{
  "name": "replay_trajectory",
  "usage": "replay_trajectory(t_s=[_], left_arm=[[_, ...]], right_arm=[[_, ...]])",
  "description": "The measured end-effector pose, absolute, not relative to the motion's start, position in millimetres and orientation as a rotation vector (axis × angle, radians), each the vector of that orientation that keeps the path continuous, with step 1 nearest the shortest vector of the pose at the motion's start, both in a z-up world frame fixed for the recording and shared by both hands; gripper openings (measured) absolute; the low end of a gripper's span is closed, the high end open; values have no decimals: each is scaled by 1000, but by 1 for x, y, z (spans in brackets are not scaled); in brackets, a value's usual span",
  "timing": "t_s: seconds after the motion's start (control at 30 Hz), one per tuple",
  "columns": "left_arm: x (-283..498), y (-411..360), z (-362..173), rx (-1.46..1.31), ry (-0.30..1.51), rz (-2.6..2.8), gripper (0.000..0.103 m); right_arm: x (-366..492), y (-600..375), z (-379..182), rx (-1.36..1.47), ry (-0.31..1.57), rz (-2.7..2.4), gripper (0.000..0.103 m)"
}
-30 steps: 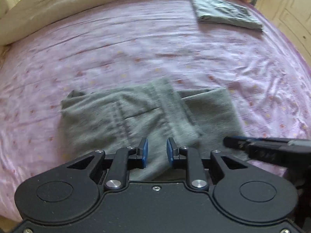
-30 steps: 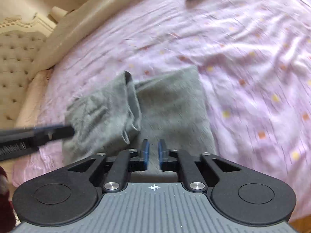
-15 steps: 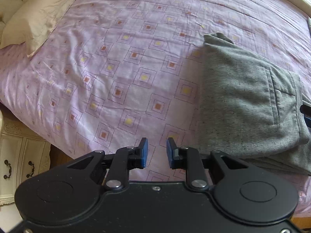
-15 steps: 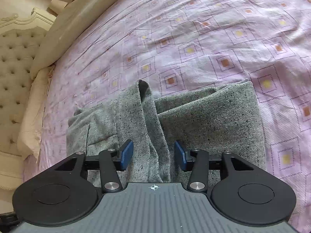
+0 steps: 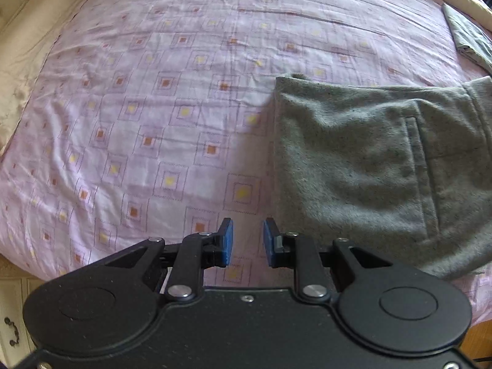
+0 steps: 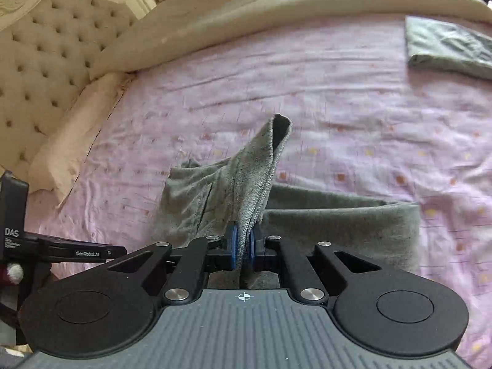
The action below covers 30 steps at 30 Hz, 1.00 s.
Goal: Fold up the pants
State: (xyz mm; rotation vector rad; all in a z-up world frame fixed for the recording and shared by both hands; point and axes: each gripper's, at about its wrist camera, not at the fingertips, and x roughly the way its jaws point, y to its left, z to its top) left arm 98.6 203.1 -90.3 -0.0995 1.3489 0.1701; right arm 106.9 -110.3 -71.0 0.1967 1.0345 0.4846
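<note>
The grey pants (image 5: 369, 169) lie partly folded on the pink patterned sheet (image 5: 153, 107), a back pocket facing up. My left gripper (image 5: 247, 238) hovers over bare sheet just left of the pants' edge; its jaws are opening a little, with nothing between them. In the right wrist view a ridge of the pants (image 6: 258, 166) stands up from the flat part (image 6: 338, 221). My right gripper (image 6: 243, 241) has been closing and now has its blue pads pressed on the base of that ridge.
A second folded grey garment (image 6: 449, 46) lies at the far right of the bed. A cream cover (image 6: 246, 21) and a tufted headboard (image 6: 46, 49) bound the far and left sides. The bed's near edge and a white drawer unit (image 5: 12, 332) show at lower left.
The right jaws spread wide around the raised fold, then closed on it and rose. The left gripper slid left off the pants to bare sheet beside them.
</note>
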Motion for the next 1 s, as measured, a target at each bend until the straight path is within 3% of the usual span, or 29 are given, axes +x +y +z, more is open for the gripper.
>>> replay_trajectory(t_s=[0.07, 0.23, 0.33, 0.43, 0.63, 0.7, 0.9, 1.0], left_arm=[[105, 195, -92, -83, 1340, 136, 40], [123, 166, -109, -18, 1370, 38, 41], [131, 152, -108, 7, 1361, -2, 41], [142, 142, -111, 18, 1360, -32, 41], [168, 116, -144, 122, 1386, -43, 42], [176, 113, -158, 147, 1417, -22, 42], [189, 113, -162, 154, 1446, 8, 43], [178, 117, -158, 134, 1447, 35, 52]], right_arm=[[105, -127, -85, 181, 1079, 384, 8], [117, -145, -158, 105, 1266, 193, 16], [110, -149, -130, 163, 1126, 154, 17], [115, -139, -112, 138, 1034, 202, 26], [145, -114, -160, 12, 1177, 206, 27], [150, -114, -172, 23, 1203, 186, 32], [149, -112, -172, 4, 1203, 202, 33], [140, -116, -170, 23, 1203, 193, 35]])
